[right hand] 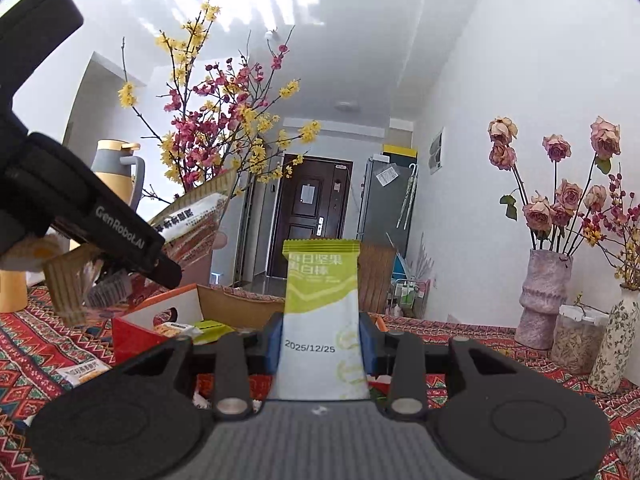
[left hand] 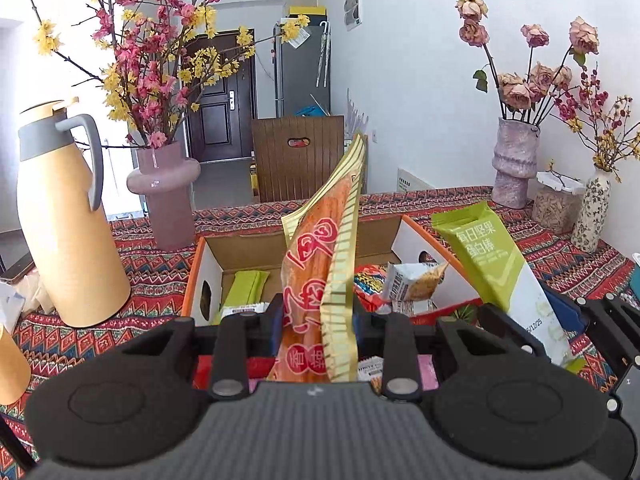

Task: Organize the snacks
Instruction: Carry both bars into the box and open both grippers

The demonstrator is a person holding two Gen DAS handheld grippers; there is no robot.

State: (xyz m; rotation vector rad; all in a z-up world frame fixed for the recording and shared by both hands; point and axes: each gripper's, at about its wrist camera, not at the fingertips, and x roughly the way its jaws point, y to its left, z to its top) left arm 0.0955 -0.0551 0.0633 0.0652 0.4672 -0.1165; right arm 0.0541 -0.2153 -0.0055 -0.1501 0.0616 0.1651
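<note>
Snacks are sitting in both claws at once. The orange packet [left hand: 320, 280] is standing nearly upright, pinched low on its length by the left claw [left hand: 318, 320], its long axis running up and slightly to the right, its top edge leaning over the open box [left hand: 304, 244]. The green bar [right hand: 322, 316] is being pinched by the right claw [right hand: 322, 344], its long axis pointing straight up and away from the claw, printed date facing the camera. In the left view the same bar is tilting at the right, just beside the box's near right corner.

The box is lying just beyond both claws on the patterned bench [left hand: 152, 280], with other packets already inside. Judging from this, the left claw is the nearer one to the opening, so its packet looks ready to drop first. A tan jug [left hand: 68, 220] and a pink vase [left hand: 168, 196] are standing to the left, well clear.
</note>
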